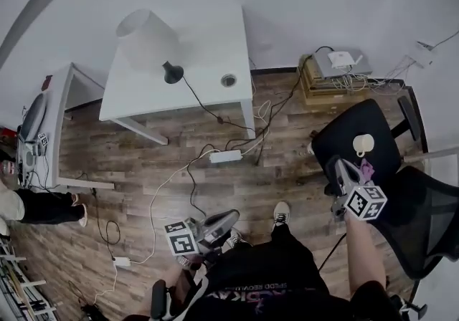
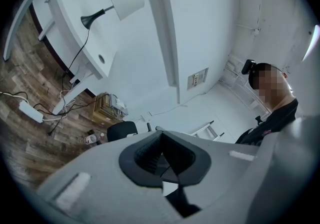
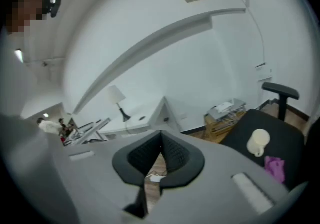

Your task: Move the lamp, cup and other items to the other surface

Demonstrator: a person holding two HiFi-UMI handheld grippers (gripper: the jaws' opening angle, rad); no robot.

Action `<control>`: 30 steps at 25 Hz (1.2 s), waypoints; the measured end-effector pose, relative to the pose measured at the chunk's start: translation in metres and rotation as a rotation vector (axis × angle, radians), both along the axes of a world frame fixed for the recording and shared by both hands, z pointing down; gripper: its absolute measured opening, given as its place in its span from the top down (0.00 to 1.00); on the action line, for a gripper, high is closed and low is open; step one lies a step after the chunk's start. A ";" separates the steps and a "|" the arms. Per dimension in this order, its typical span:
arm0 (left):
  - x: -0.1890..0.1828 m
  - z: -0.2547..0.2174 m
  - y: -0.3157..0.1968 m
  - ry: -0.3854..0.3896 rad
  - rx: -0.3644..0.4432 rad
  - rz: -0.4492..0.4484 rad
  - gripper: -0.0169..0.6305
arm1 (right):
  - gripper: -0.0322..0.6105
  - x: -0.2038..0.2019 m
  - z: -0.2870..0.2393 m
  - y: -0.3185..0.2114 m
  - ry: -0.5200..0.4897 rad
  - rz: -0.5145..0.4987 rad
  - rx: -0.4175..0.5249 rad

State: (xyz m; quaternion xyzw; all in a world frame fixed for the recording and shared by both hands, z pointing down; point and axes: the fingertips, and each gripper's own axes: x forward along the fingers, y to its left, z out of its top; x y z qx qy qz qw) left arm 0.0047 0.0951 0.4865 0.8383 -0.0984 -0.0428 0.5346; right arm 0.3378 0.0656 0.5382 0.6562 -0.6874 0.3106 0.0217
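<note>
1. The white desk (image 1: 179,94) stands well apart from the black chair (image 1: 337,137), with open wooden floor (image 1: 143,162) and cables (image 1: 215,142) between them.
2. The lamp (image 1: 147,39), with a white shade and dark foot, stands on that desk.
3. My left gripper (image 1: 231,218) and my right gripper (image 1: 337,166) both have their jaws closed on nothing. The right one is over the chair's seat.
4. The cream cup (image 1: 363,145) stands upright on the chair seat.
5. A purple thing (image 3: 274,165) lies just beside the cup. Only my right gripper view shows it whole.
</note>
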 end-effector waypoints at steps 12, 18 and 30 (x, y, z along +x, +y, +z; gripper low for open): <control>-0.076 -0.019 0.003 0.027 0.080 -0.139 0.98 | 0.95 -0.360 -0.102 0.050 -0.282 -0.868 0.172; -0.116 -0.020 0.012 0.029 0.087 -0.180 0.99 | 0.95 -0.426 -0.093 0.073 -0.312 -1.080 0.102; -0.166 -0.020 0.041 0.013 0.131 -0.150 0.98 | 0.95 -0.490 -0.088 0.089 -0.313 -1.145 0.115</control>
